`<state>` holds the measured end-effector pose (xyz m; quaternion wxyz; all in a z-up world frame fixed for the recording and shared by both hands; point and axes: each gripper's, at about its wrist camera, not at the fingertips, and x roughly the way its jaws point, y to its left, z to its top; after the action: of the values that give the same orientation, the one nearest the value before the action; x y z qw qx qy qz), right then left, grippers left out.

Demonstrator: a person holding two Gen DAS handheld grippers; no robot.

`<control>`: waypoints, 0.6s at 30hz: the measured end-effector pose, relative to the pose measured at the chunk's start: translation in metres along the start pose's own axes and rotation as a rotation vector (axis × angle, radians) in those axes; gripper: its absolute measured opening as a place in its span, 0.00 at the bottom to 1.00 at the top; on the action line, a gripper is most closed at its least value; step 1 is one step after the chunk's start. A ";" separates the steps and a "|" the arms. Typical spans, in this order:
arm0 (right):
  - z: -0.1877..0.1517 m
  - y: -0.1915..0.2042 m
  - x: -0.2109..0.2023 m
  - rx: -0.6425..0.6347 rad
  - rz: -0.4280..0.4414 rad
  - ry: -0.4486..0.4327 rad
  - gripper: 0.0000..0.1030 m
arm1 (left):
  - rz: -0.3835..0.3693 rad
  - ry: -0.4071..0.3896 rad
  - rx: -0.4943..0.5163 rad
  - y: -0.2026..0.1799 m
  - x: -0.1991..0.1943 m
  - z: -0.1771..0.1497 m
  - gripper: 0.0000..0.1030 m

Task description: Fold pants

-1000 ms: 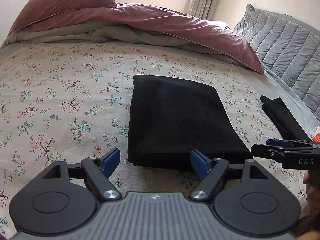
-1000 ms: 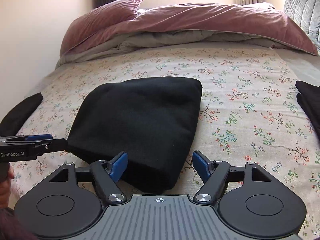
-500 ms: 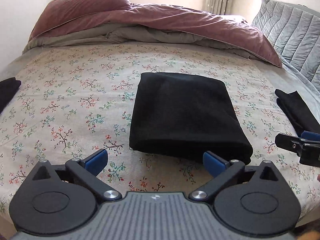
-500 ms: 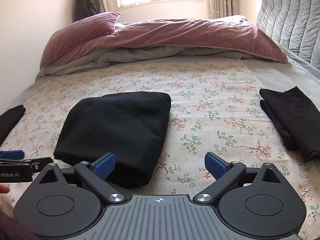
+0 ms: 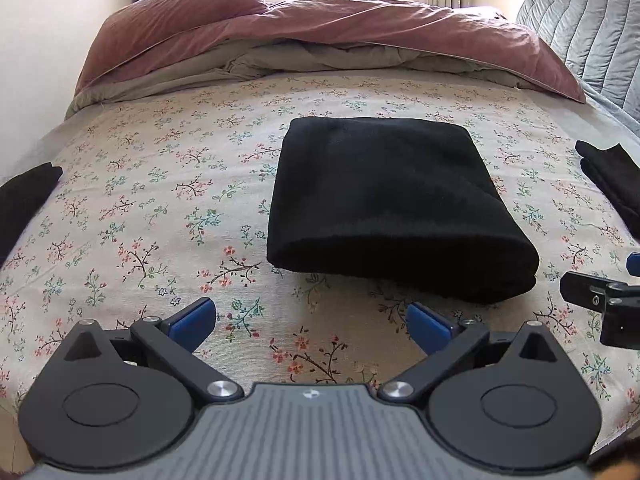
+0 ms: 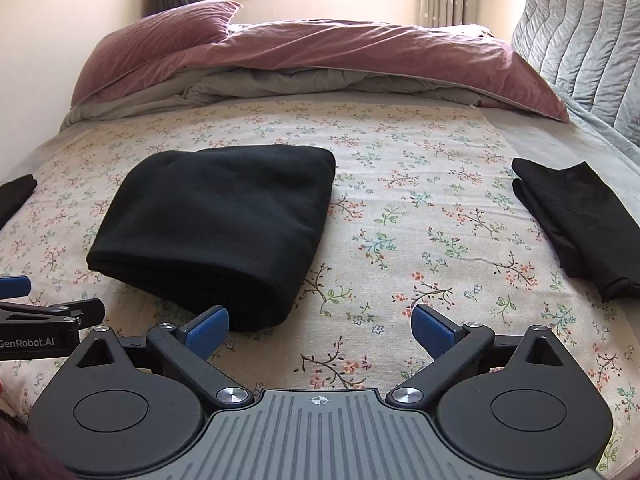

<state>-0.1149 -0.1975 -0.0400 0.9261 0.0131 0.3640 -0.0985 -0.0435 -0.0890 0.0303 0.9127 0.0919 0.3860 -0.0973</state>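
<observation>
Folded black pants (image 5: 392, 204) lie flat on the floral sheet (image 5: 160, 184), a thick rectangle with the rounded fold edge toward the cameras. In the left wrist view they sit centre frame; in the right wrist view (image 6: 224, 228) they sit left of centre.

Left gripper (image 5: 312, 322) — jaws spread wide, having just been opening, with only bare sheet between the blue pads. The near edge of the pants is just beyond the fingertips, not touching. The same gripper shows at the lower left edge of the right wrist view (image 6: 24, 300), side on.

Right gripper (image 6: 322, 326) — jaws also wide apart and just been opening, nothing clamped. Its left pad (image 6: 208, 326) overlaps the near right corner of the pants in the frame; cannot tell if it touches. In the left wrist view only its tip (image 5: 600, 300) shows at the right edge.

The right wrist view shows a second dark folded garment (image 6: 576, 220) whole at right; the left wrist view clips it (image 5: 612, 184) at the right edge. Another dark cloth (image 5: 24, 200) sits at the left edge, showing larger in the left wrist view than in the right (image 6: 14, 196).

Pink duvet (image 6: 340, 56) bunched across the top in both; grey quilted cushion (image 6: 580, 40) upper right.
</observation>
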 end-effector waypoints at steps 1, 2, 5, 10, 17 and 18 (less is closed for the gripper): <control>-0.001 0.001 0.001 -0.003 0.001 0.002 0.96 | 0.002 0.002 0.003 0.000 0.001 -0.001 1.00; -0.001 0.002 0.002 -0.006 0.001 0.003 0.96 | 0.004 0.002 0.006 -0.001 0.001 -0.002 1.00; -0.003 0.005 0.002 -0.017 0.002 -0.004 0.96 | 0.007 0.001 0.014 -0.002 0.001 -0.003 1.00; -0.003 0.012 0.000 -0.046 0.008 -0.020 0.96 | 0.012 -0.002 0.023 -0.002 0.001 -0.005 1.00; -0.003 0.015 0.000 -0.054 0.015 -0.020 0.96 | 0.023 -0.003 0.026 -0.002 0.002 -0.006 1.00; -0.003 0.015 0.000 -0.053 0.016 -0.022 0.96 | 0.025 -0.002 0.027 -0.002 0.002 -0.006 1.00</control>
<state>-0.1138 -0.1823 -0.0431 0.9308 -0.0096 0.3562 -0.0815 -0.0469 -0.0900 0.0242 0.9131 0.1088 0.3824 -0.0910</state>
